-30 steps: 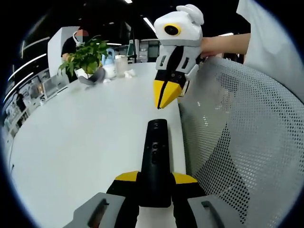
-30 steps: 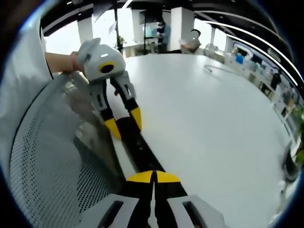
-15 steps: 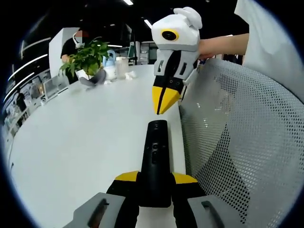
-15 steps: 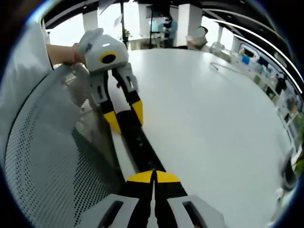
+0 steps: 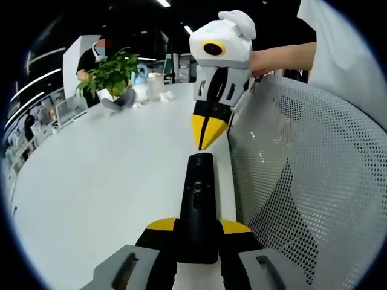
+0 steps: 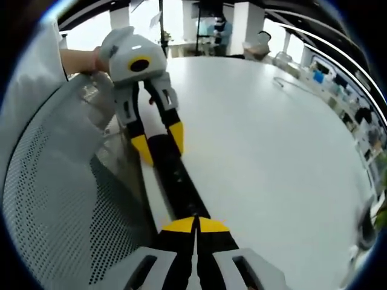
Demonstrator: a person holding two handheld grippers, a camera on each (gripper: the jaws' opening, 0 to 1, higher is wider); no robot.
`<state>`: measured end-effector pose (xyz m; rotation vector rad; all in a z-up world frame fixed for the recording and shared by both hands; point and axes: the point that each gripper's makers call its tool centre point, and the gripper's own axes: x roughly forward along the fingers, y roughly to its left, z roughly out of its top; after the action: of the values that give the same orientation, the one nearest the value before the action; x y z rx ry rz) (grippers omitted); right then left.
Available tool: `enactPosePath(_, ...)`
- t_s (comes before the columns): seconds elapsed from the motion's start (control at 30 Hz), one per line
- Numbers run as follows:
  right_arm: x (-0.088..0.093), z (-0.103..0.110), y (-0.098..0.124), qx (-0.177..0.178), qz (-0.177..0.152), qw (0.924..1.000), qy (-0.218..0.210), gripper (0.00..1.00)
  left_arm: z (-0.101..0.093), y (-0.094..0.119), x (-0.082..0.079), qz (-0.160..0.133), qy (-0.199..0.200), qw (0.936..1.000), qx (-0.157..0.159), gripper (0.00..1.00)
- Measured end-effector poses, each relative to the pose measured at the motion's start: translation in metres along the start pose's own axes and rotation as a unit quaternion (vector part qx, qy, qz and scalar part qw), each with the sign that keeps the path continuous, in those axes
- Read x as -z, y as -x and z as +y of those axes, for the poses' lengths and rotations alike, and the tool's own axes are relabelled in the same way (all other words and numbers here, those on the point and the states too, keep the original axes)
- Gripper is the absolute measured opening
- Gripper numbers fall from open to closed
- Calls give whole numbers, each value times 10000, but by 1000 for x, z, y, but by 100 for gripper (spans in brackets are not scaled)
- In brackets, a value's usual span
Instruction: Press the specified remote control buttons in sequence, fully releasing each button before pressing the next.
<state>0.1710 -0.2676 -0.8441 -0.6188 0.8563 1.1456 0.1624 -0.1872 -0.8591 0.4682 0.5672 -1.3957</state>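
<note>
A long black remote control [image 5: 198, 199] lies along the white table's [image 5: 109, 181] right edge, and my left gripper [image 5: 198, 226] is shut on its near end. My right gripper [image 5: 205, 132] comes in from above, jaws shut, its yellow tips pointing down at the remote's far end, a small gap apart as far as I can tell. In the right gripper view my right gripper [image 6: 195, 225] is shut with nothing between its jaws, hovering over one end of the remote [image 6: 175, 181]. My left gripper [image 6: 158, 142] clamps the other end. Contact with the buttons is hidden.
A grey mesh chair back [image 5: 308, 181] stands close against the table edge beside the remote. A potted plant [image 5: 110, 72], cups [image 5: 154, 83] and a person [image 5: 97, 51] are at the table's far end. A bare arm [image 5: 284, 57] holds the right gripper.
The right gripper has tilted, its head drifting left, and its yellow tips have dipped a little closer to the remote's far end. The left gripper and remote have held still.
</note>
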Motion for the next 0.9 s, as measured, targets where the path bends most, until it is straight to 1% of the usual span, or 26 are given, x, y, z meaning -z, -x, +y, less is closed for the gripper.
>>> enactPosePath(0.27, -1, 1, -3, -81, 83, 9999, 59, 0, 0, 0, 0, -14, 8, 10000, -3, 25)
enactPosePath(0.47, 2, 4, -7, -162, 228, 9995, 174, 0, 0, 0, 0, -20, 11, 10000, -6, 25)
enactPosePath(0.67, 2, 3, -7, -188, 270, 9993, 193, 0, 0, 0, 0, -22, 8, 10000, -6, 25)
enactPosePath(0.8, 1, 2, -8, -245, 403, 9986, 246, 0, 0, 0, 0, -23, 6, 10000, -6, 25)
enactPosePath(0.9, 1, 2, -9, -325, 603, 9972, 295, 0, 0, 0, 0, -24, 5, 10000, -6, 25)
